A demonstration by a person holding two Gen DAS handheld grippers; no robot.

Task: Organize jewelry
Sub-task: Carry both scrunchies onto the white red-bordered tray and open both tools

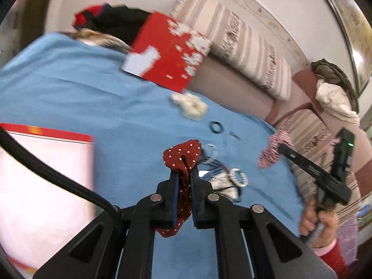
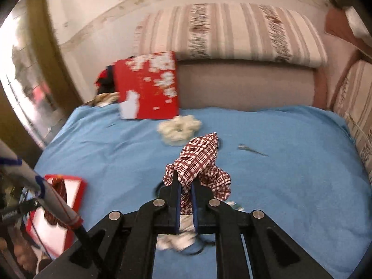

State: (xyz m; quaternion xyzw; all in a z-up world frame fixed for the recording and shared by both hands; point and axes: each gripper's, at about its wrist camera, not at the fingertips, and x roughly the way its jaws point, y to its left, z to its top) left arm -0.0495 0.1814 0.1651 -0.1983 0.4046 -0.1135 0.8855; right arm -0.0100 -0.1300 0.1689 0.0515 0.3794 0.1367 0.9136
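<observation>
My left gripper (image 1: 184, 174) is shut on a dark red polka-dot scrunchie (image 1: 182, 157), held above the blue cloth (image 1: 93, 97). My right gripper (image 2: 185, 181) is shut on a red-and-white plaid scrunchie (image 2: 200, 160); it also shows at the right of the left wrist view (image 1: 275, 150). A pile of bracelets and hair ties (image 1: 223, 176) lies under the left gripper. A cream scrunchie (image 1: 190, 105) (image 2: 177, 127), a black hair ring (image 1: 216, 126) and a small clip (image 2: 251, 150) lie farther back.
An open red box with a white inside (image 1: 41, 181) (image 2: 58, 209) stands at the left. Its red lid (image 1: 167, 51) (image 2: 148, 86) leans at the back. A striped cushion (image 2: 232, 32) and sofa back lie behind. Clothes (image 1: 332, 86) are piled at the right.
</observation>
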